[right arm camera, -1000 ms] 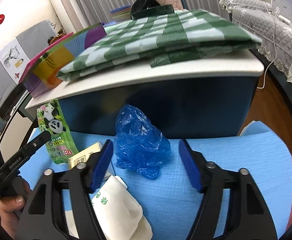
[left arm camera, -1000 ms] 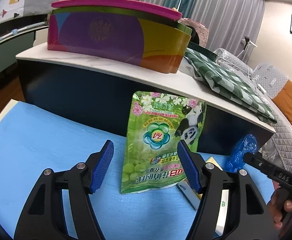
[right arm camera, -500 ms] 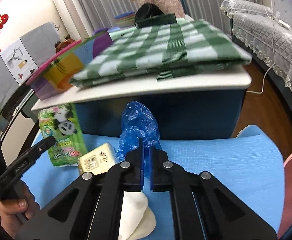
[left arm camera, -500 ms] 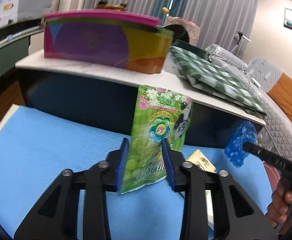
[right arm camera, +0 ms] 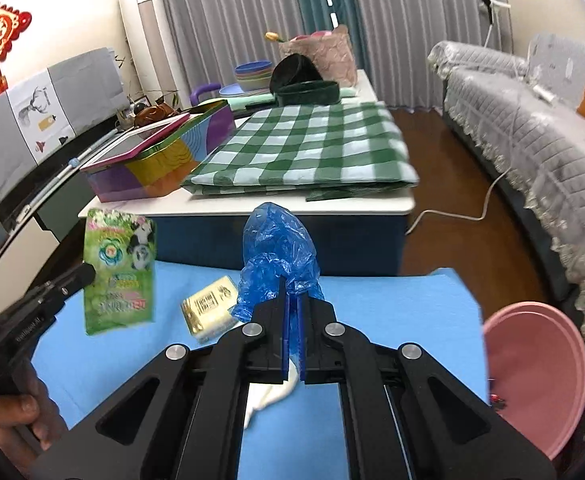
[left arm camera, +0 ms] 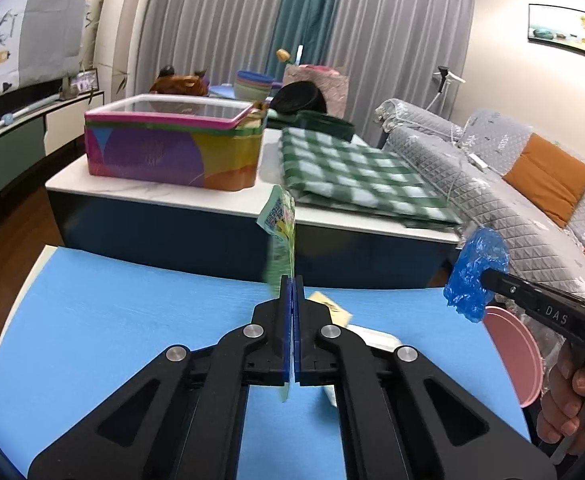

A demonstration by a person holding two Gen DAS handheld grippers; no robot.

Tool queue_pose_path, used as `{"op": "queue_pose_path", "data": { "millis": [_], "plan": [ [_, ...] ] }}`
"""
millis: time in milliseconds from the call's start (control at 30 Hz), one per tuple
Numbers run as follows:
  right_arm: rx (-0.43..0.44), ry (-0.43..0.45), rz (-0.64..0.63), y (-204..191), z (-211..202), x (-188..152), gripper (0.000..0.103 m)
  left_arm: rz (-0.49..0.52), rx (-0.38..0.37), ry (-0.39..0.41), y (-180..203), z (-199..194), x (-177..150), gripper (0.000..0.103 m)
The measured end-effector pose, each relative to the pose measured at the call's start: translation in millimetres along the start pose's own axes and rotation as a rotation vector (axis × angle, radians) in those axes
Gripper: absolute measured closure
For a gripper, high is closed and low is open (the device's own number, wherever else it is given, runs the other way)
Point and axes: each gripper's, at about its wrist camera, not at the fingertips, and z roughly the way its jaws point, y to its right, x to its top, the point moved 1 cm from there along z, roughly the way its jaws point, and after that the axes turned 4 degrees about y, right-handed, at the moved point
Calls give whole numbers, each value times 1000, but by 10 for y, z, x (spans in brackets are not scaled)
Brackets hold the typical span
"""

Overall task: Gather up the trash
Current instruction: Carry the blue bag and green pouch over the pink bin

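two grippers clamped — left gripper [left arm camera: 292, 286] pinching panda-print green pouch [right arm camera: 119, 270], right gripper [right arm camera: 292, 304] blue plastic bag [right arm camera: 278, 254]; "das" on a handle.

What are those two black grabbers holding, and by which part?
The left gripper pinches the green panda-print pouch by its lower edge; the right gripper pinches the crumpled blue plastic bag at its bottom.

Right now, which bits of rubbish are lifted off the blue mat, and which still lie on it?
Lifted: the green panda pouch in the left gripper and the blue plastic bag in the right gripper. The yellow packet and white wrapper lie on the mat.
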Motion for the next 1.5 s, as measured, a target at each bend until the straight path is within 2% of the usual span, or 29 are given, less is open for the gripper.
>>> {"op": "queue_pose_path", "data": {
  "millis": [233, 400, 700, 867, 1500],
  "plan": [
    [-37, 36, -36, 45, -511, -48, 100, 51, -10, 24, 269, -362, -14, 103],
    [-56, 57, -37, 143, -808, -133, 100, 51, -39, 24, 436, -561, -79, 103],
    [-107, 86, -40, 457, -1181, -281, 100, 77, -69, 37, 749, -808, -204, 103],
    [-132, 94, 18, 731, -1293, -293, 100, 74, -86, 31, 884, -827, -281, 103],
    [-182, 122, 91, 1244, -1410, -370, 100, 116, -140, -6, 1369, -613, -433, 103]
  ]
}}
